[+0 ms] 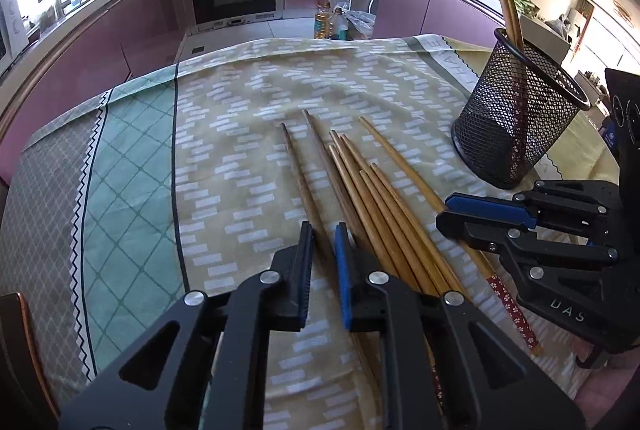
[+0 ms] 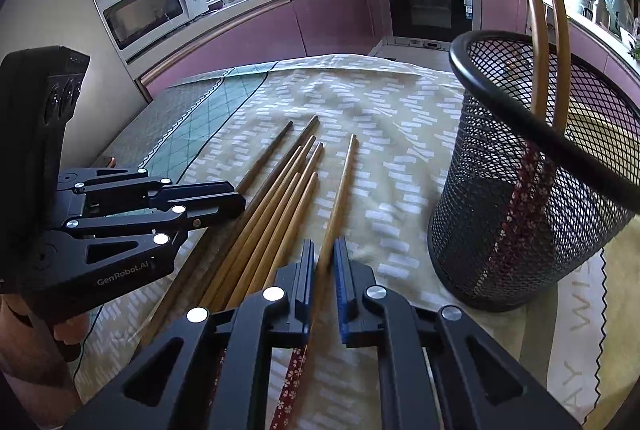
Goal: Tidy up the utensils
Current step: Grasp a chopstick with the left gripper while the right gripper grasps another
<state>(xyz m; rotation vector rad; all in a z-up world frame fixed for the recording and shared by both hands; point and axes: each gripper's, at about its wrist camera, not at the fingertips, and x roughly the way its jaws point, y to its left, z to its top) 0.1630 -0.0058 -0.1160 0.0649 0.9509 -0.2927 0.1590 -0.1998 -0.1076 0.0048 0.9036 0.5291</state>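
Wooden chopsticks [image 1: 372, 197] lie on the tablecloth [image 1: 132, 165]: the left gripper [image 1: 324, 230] is clamped on the darkest one at its side of the row, the right gripper [image 2: 325, 250] on the pale single one beside the mesh holder [image 2: 532, 181]. Lift each squarely, keeping both grippers' downward slant, then tip handle-end into the holder just right of the right gripper, beside the two already standing.

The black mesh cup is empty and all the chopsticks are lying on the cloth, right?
Not quite. The black mesh cup already holds two chopsticks standing inside it, as the right wrist view shows. The other chopsticks do lie on the cloth.
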